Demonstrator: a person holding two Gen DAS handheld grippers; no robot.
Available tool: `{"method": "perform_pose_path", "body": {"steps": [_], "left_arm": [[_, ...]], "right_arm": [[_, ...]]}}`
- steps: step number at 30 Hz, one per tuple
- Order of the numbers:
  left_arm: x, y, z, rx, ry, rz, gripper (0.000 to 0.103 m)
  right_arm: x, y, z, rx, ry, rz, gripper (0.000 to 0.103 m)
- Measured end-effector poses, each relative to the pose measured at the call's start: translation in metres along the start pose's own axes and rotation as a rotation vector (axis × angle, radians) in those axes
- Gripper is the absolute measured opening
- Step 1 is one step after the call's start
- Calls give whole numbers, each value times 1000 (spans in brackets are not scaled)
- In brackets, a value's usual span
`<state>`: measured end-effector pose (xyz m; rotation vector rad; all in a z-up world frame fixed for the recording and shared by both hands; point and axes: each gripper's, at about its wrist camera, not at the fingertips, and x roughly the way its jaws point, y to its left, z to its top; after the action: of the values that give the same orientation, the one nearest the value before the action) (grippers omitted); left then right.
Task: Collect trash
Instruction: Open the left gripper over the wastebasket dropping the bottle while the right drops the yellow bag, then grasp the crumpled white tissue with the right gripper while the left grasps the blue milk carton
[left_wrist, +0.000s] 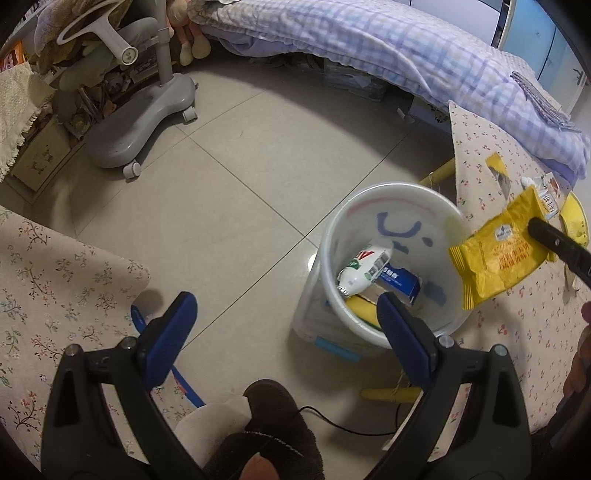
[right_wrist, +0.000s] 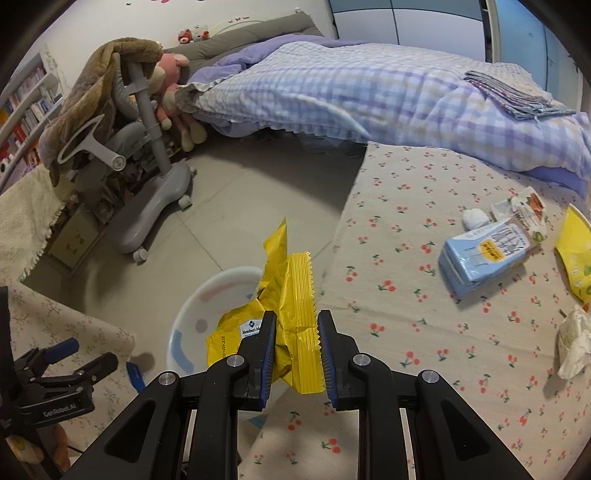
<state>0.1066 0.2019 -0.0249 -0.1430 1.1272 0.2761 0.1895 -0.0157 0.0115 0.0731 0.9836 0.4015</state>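
While the cherry-print cloth table (right_wrist: 424, 332) carries a blue carton (right_wrist: 487, 254), the round white bin (left_wrist: 391, 266) stands beside it; the right hand-held gripper (right_wrist: 297, 345) clamps a crinkled yellow wrapper (right_wrist: 295, 302) above the rim. Only the left view shows the bin's contents, between the left hand-held gripper's (left_wrist: 284, 314) spread, empty jaws.

A: From where does the left wrist view look?

B: From behind its own fingers (left_wrist: 400, 334), steeply down onto the tiled floor (left_wrist: 236, 192), with the bin (left_wrist: 391, 206) close below and to the right.

A: And the right wrist view?

B: From above the table edge (right_wrist: 424, 295), tilted down and forward; the bed (right_wrist: 369, 99) lies far across.

A: What do both share?

B: The bin (right_wrist: 221, 286), the wrapper (left_wrist: 495, 258) (right_wrist: 295, 291), the chair (left_wrist: 144, 122) (right_wrist: 159, 192), the bed (left_wrist: 388, 48), the tablecloth (left_wrist: 476, 155). Each view also catches the other gripper at its margin.
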Motion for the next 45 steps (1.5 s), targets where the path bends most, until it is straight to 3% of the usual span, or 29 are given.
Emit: {"method": "perform_pose_path", "body": {"steps": [1,3,4,5,13,22,27,35,45], "left_arm": [[1,2,-1,-2,3,0,98],[1,5,-1,-4,4,1,98],[1,6,-1,-5,4,1,98],[1,7,-2,-6,5,1,98],[2,5,-1,-9,10,-7,98],[-1,-10,-1,26,11,-27,98],[2,-20,0,38,21,-43,98],[3,-51,4,65,27,-63,98],[0,-97,8,110,34,-98,98]], "right_arm": [[1,1,1,-2,-1,29,27],[3,3,3,-4,-2,59,47],[1,4,4,-4,-12,65,66],[0,5,4,-4,-26,64,74],[-9,2,3,-15,-38,28,76],[-29,-30,-6,-32,-25,-51,78],[-49,-75,-14,-17,-20,-138,79],[-81,-166,-17,106,-16,-304,80],[-79,-232,-21,207,34,-386,80]]}}
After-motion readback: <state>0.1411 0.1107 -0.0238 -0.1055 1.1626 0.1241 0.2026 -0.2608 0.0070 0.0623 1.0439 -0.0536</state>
